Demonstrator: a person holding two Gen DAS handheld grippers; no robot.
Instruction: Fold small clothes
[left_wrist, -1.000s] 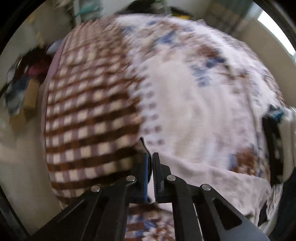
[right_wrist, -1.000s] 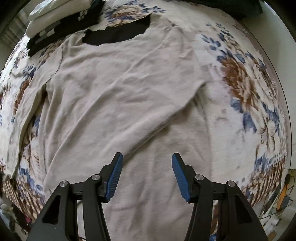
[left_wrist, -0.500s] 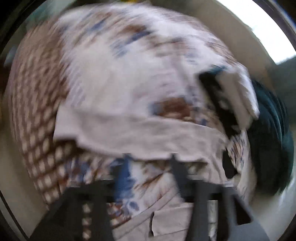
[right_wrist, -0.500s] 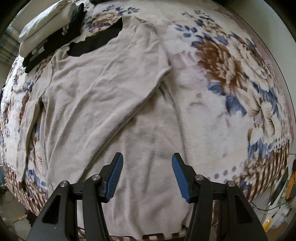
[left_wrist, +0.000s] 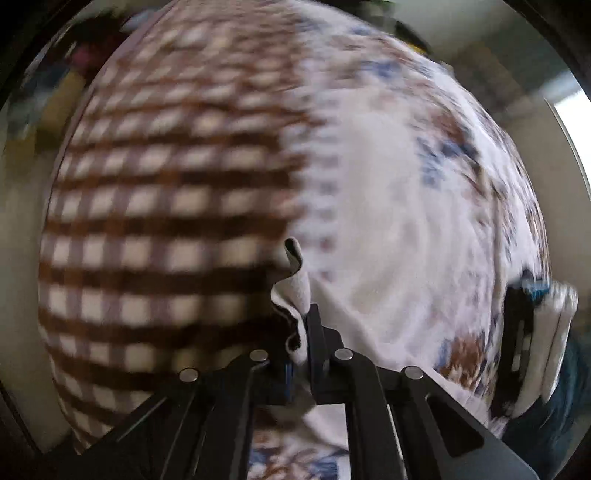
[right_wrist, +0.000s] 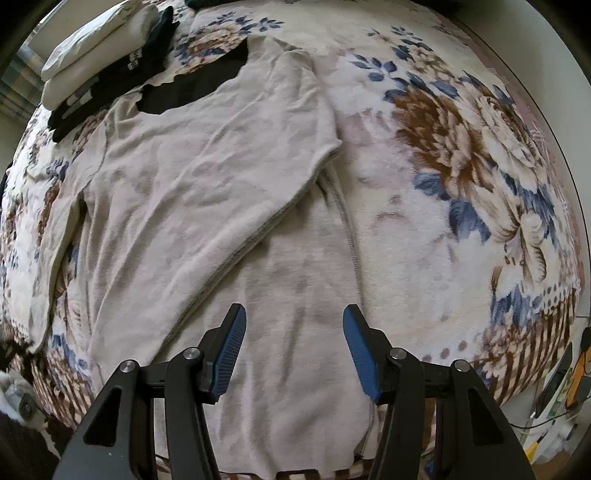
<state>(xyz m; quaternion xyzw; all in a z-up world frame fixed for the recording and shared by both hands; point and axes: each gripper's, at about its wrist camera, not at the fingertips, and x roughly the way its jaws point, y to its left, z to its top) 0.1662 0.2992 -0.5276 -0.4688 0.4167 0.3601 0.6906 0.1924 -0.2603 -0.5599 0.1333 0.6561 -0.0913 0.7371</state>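
A: We are working over the big fleecy bedspread printed with brown and blue flowers, and the pale beige long-sleeved knit top lies spread across its left and middle, one sleeve already folded across the body. What worries us most?

B: The whole top dragging. Our left gripper has its fingers pinched narrow on a small beige fabric corner, and the left view is blurred, so a hard pull could shift the body and undo that sleeve.

A: And our right gripper?

B: Fingers wide, holding nothing, over the near hem. It pins nothing, so the cloth can slide.

A: Smallest risk?

B: That thin corner slipping out, or the far-left stack of folded white and black clothes getting brushed.
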